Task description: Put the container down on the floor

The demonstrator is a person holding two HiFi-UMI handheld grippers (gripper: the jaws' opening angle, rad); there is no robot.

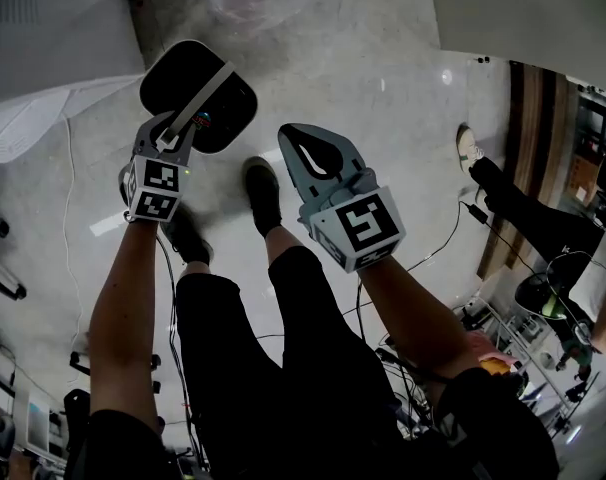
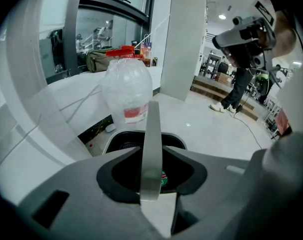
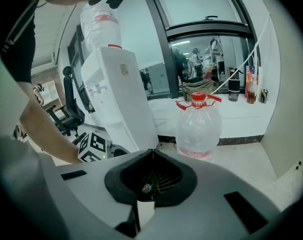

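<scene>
The container point(image 1: 233, 103), a black bin with a pale rim, rests on the grey floor ahead of the person's feet. Its flat grey handle point(image 1: 205, 90) stands up across it. My left gripper point(image 1: 175, 133) reaches the bin's near side. In the left gripper view the handle point(image 2: 151, 144) runs upright between the jaws of the left gripper point(image 2: 152, 156), with a gap showing beside it, and the bin's black inside point(image 2: 126, 151) lies just beyond. My right gripper point(image 1: 291, 136) hovers to the right of the bin, jaws together and empty; in its own view the right gripper point(image 3: 152, 153) shows only a thin seam.
A large clear water bottle point(image 3: 198, 126) with a red cap stands on the floor by a white water dispenser point(image 3: 119, 99), close behind the bin. The person's shoes point(image 1: 263, 193) stand just behind the grippers. Another person's leg point(image 1: 523, 208) and cables point(image 1: 433, 253) lie at the right.
</scene>
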